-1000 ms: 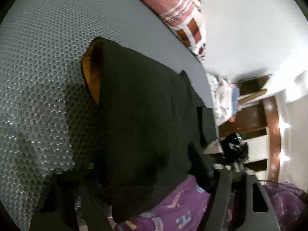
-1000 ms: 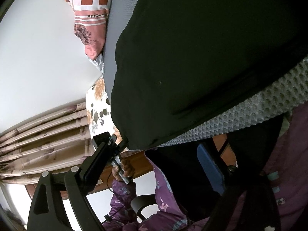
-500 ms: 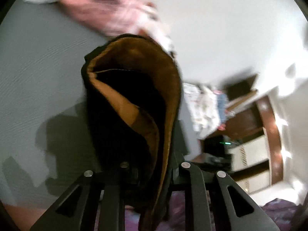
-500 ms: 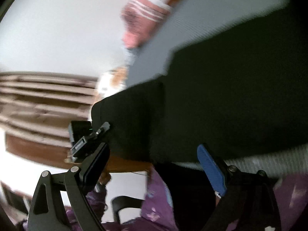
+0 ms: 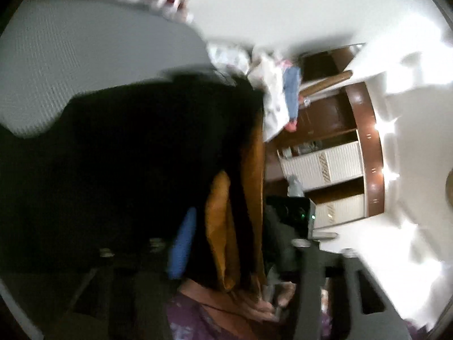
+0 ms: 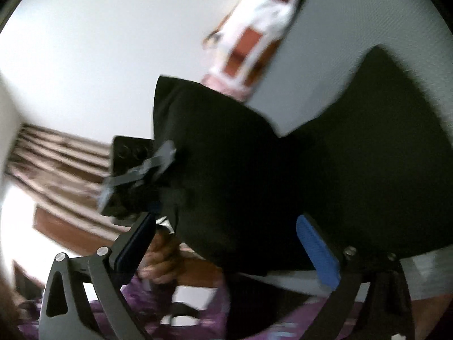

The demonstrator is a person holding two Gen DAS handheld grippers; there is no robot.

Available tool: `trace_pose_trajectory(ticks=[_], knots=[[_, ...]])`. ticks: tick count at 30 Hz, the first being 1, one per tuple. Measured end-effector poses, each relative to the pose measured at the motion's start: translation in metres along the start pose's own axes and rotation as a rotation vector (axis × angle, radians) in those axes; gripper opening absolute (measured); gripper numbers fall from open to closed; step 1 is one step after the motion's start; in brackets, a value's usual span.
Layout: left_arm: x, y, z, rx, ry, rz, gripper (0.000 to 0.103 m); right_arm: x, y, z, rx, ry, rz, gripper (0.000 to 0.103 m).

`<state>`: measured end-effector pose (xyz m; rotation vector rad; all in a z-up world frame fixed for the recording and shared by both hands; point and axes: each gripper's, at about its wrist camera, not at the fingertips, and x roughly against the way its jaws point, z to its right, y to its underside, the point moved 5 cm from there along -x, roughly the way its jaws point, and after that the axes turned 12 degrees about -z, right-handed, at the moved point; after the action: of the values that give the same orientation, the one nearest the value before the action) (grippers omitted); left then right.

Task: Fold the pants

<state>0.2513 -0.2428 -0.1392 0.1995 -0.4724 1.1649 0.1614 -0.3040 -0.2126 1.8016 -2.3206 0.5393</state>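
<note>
The pants (image 5: 136, 153) are matt black cloth with a tan, softer-looking lining (image 5: 219, 226). The bed (image 5: 85, 56) has a grey cover with a fine dimpled weave. The fingers (image 6: 318, 252) carry ribbed blue rubbery pads on matt dark plastic frames. The cupboard (image 5: 365, 130) is glossy brown wood.

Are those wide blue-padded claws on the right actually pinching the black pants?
Cannot tell. In the right wrist view the right gripper stands wide, jaws opening, with the black pants between them; blur hides whether the blue pads touch cloth.
</note>
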Motion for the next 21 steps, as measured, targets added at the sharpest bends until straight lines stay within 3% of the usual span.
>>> trace_pose_trajectory(ticks=[3,6,8,12,15,18,21], knots=[[0.003,-0.008,0.008,-0.045,-0.05,0.017,0.069,0.009,0.001,0.021,-0.049,0.064,0.009,0.101],[0.02,-0.008,0.017,-0.077,-0.06,0.076,0.079,0.013,0.002,0.032,-0.081,-0.01,0.017,0.101],[0.031,-0.005,0.015,-0.064,-0.067,0.113,0.09,0.015,0.002,0.033,-0.078,-0.008,0.015,0.101],[0.046,0.023,-0.016,-0.002,-0.126,0.149,0.091,0.017,0.001,0.033,-0.074,0.031,0.009,0.1],[0.053,0.043,-0.044,0.04,-0.21,0.167,0.091,0.015,-0.001,0.023,-0.049,0.099,-0.005,0.089],[0.057,0.065,-0.068,0.094,-0.244,0.183,0.091,0.011,-0.005,0.024,-0.041,0.174,-0.034,0.073],[0.064,0.082,-0.092,0.158,-0.252,0.194,0.091,0.016,-0.013,0.035,-0.067,0.216,-0.033,0.038]])
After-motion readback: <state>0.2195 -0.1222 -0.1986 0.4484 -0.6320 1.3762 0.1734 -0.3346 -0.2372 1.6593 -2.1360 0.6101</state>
